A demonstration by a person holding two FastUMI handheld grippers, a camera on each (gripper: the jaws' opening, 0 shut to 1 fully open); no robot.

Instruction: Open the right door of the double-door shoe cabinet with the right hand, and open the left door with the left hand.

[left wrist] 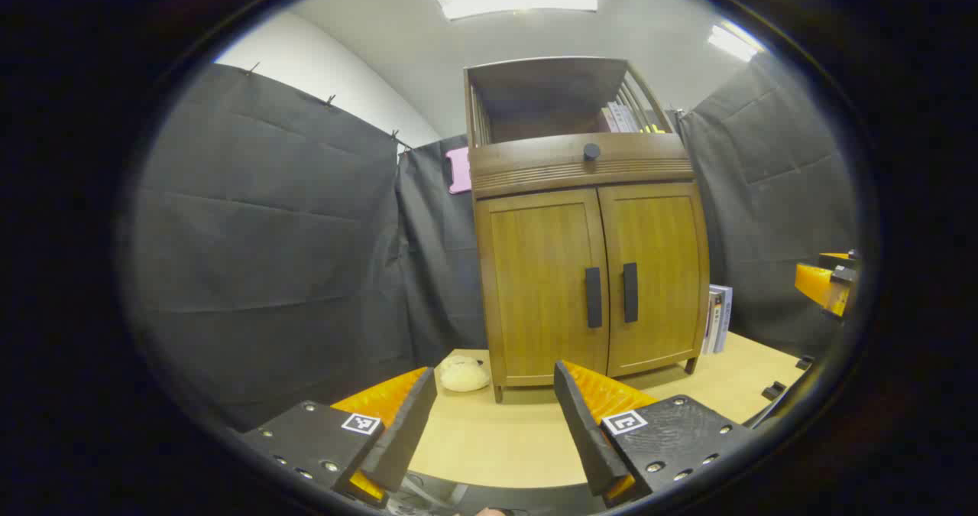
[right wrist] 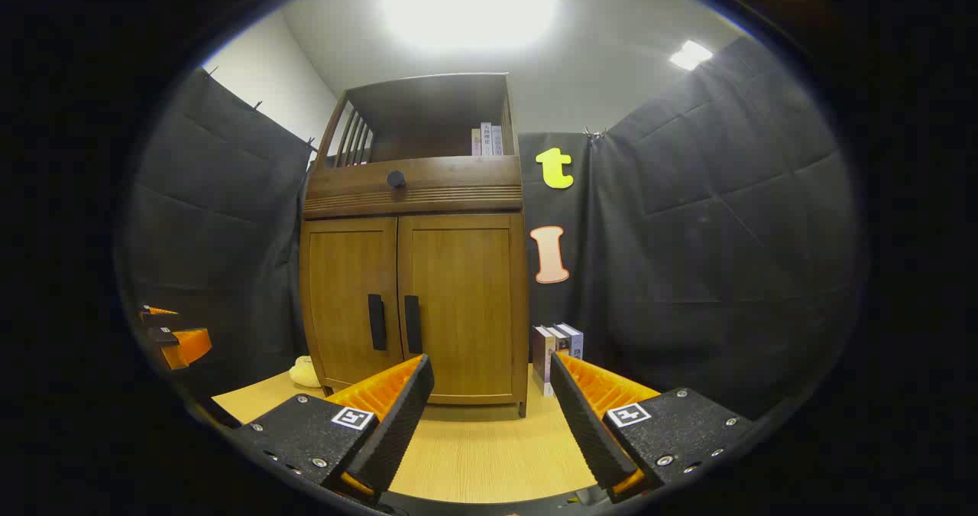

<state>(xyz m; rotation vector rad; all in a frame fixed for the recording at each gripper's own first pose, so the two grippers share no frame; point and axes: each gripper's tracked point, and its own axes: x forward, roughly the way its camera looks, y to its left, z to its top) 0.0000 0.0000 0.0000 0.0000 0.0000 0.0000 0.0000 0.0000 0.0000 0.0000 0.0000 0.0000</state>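
A brown wooden shoe cabinet [left wrist: 588,271] [right wrist: 416,302] stands on a light wooden table [left wrist: 497,439] [right wrist: 474,447]. Both doors are closed, each with a dark vertical handle near the middle seam: the left door's handle [left wrist: 593,296] [right wrist: 376,322] and the right door's handle [left wrist: 629,292] [right wrist: 412,324]. My left gripper [left wrist: 495,417] is open, well short of the cabinet front. Open too is my right gripper [right wrist: 489,405], likewise apart from the doors. Each gripper appears at the edge of the other's view: the right gripper [left wrist: 829,283] and the left gripper [right wrist: 172,336].
A round knob [left wrist: 591,150] sits on the drawer above the doors, with books on the open shelf on top. A pale soft lump [left wrist: 463,374] [right wrist: 306,372] lies left of the cabinet. Books [left wrist: 718,319] [right wrist: 558,352] stand to its right. Black cloth walls surround the table.
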